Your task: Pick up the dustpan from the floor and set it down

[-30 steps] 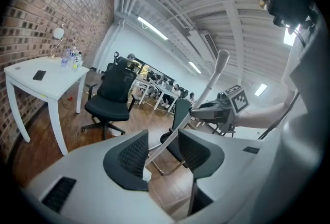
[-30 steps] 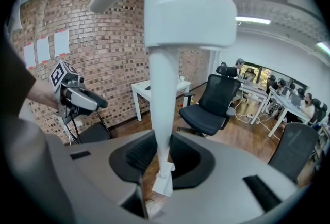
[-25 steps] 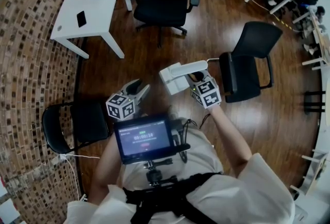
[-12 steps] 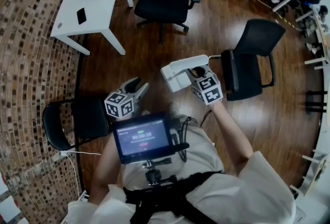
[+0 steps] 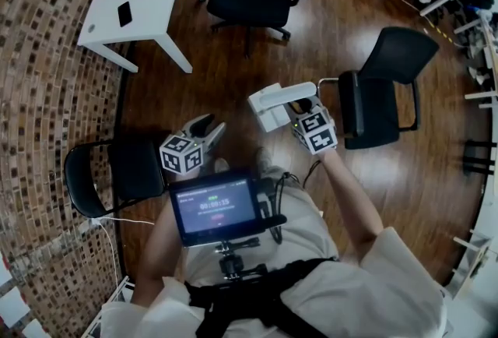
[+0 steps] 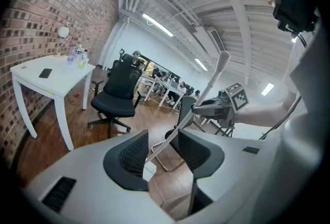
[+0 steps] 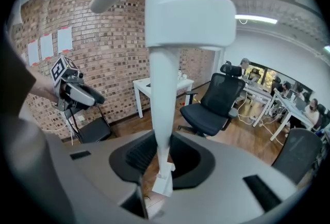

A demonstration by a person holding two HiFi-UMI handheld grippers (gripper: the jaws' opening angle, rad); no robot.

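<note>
1. Since the white plastic dustpan with its long handle (image 5: 274,100) hangs clear above the dark wooden floor (image 5: 233,56), the pick-up half of the task looks done.
2. The right gripper (image 7: 164,152) has its jaws pinched on the dustpan's handle (image 7: 165,89), which runs straight up between the ribbed pads. In the head view this gripper (image 5: 299,107) holds the dustpan out in front of the person, near the black chair (image 5: 381,87).
3. The left gripper (image 6: 160,152) stands spread with nothing between its pads. The handle seen through the gap is farther off, in the other gripper's hold. In the head view the left gripper (image 5: 204,128) sits well apart from the dustpan and takes no part in the carry.
4. What is left, by my judgement, is the second half: lower the dustpan to a resting place, let it settle, then open the right jaws. Nothing in view marks a set-down spot.
</note>
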